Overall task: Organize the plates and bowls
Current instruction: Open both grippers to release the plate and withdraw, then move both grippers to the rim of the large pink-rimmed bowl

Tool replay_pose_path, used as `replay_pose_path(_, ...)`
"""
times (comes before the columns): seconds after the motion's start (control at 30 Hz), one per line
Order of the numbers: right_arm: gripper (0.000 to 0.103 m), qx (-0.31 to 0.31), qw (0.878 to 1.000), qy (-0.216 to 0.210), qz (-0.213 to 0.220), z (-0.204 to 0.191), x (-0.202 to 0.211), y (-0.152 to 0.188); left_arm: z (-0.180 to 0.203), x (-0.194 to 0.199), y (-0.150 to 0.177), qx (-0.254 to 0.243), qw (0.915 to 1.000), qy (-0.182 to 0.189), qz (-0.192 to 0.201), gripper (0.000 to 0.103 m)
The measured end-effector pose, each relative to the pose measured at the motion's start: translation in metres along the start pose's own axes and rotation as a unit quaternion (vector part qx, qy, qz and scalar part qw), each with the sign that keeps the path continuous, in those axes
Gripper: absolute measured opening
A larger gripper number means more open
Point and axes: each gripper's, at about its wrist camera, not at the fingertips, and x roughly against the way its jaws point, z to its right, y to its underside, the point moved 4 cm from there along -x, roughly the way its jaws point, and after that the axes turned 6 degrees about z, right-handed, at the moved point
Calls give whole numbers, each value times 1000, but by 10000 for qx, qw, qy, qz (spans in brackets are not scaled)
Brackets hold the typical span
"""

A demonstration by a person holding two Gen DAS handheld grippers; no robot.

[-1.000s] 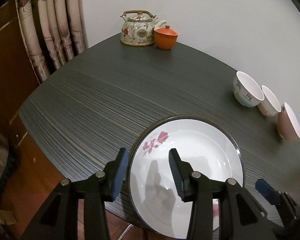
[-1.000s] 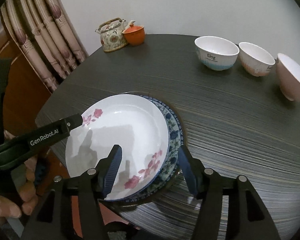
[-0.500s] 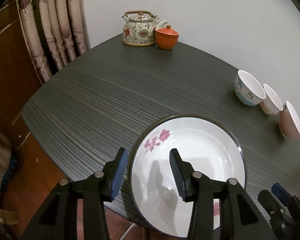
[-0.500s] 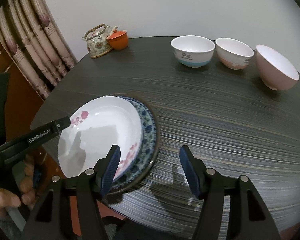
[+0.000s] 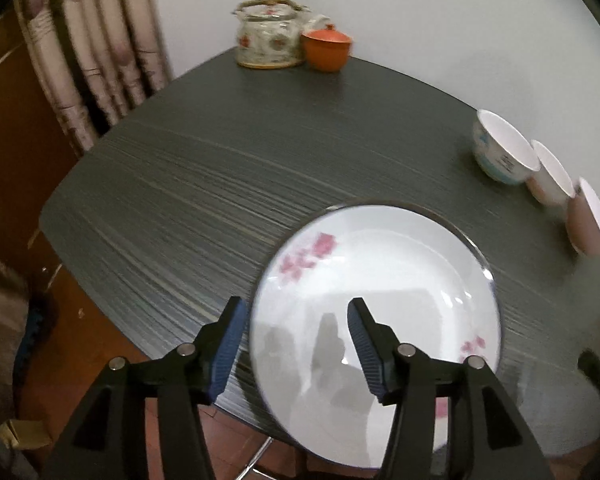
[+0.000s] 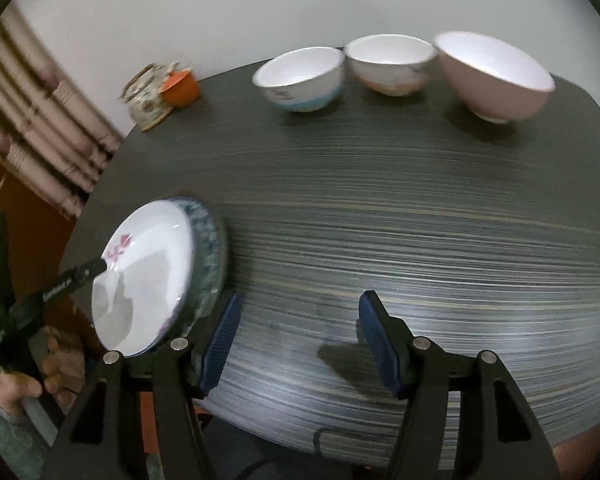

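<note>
A white plate with pink flowers [image 5: 380,280] lies on a blue-patterned plate [image 6: 208,248] at the near left edge of the dark table [image 5: 220,168]. My left gripper [image 5: 296,320] straddles the white plate's left rim; its jaws are opening and the pads do not press on the rim. Right of the plates, my right gripper [image 6: 298,332] stands open over bare table with nothing between its fingers. Along the far side stand a white bowl with a blue base [image 6: 300,80], a white bowl with an orange base [image 6: 390,66] and a pink bowl [image 6: 496,76].
A flowered teapot [image 5: 270,36] and an orange lidded cup [image 5: 326,48] stand at the far corner by a curtain [image 5: 92,52]. A person's hand [image 6: 20,376] holds the left gripper off the table's edge. The plates overhang the near edge slightly.
My right gripper has swung right, off the plates, and now hangs over bare table nearer the bowls. The left gripper's jaws have widened around the white plate's rim.
</note>
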Motion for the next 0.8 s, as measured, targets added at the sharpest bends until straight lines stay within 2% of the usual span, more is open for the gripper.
replay_pose_path(0.2,59,-390,9990,216,47,56,13,-17,41,10,-12,-418,9987,286,-87,59)
replay_pose_path(0.33,59,-668,9967,458,101,100,21,-37,93,11,-26,-734,9947,684,-202,60)
replay_pose_path(0.57,59,-1065,9914,694,322,169,40,-78,205,2,-55,-1272,9801,1456,-445,60)
replay_pose_path(0.8,59,-1335,9839,986,660,227,47,-137,295,-5,-74,-1314,9670,2062,-712,60)
